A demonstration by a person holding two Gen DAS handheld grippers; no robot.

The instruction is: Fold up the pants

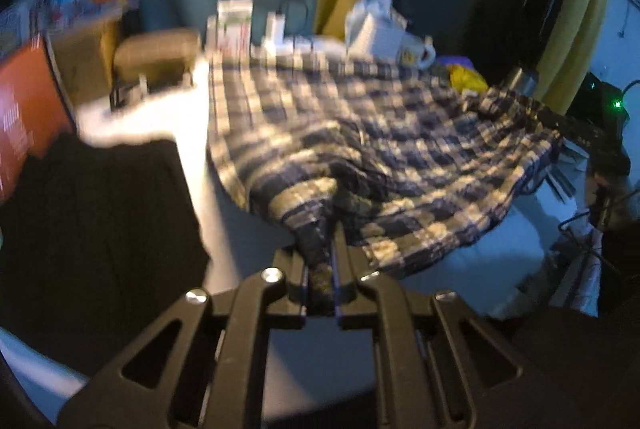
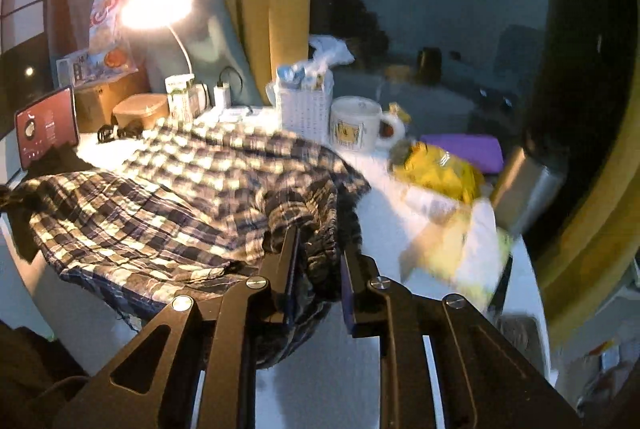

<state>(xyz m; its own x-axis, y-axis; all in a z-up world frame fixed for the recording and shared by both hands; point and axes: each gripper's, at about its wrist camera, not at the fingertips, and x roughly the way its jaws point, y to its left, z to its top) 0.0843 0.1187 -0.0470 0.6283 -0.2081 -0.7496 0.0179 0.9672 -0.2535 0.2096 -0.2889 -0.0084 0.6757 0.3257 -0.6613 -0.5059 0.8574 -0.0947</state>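
The blue and cream plaid pants (image 1: 360, 133) lie spread over a white table (image 1: 256, 205) and show in both wrist views (image 2: 192, 189). My left gripper (image 1: 326, 241) is shut on a bunched near edge of the pants and holds it just above the table. My right gripper (image 2: 320, 241) is closed on the gathered waistband end of the pants at their right side; fabric fills the gap between its fingers. The other gripper shows dimly at the far right of the left wrist view (image 1: 600, 157).
A lit desk lamp (image 2: 156, 9), boxes (image 2: 140, 111), a tablet (image 2: 46, 127), a white basket (image 2: 306, 105), a mug (image 2: 356, 123), a yellow bag (image 2: 436, 169) and a purple case (image 2: 464, 147) crowd the table's back and right. A black garment (image 1: 92, 229) lies at the left.
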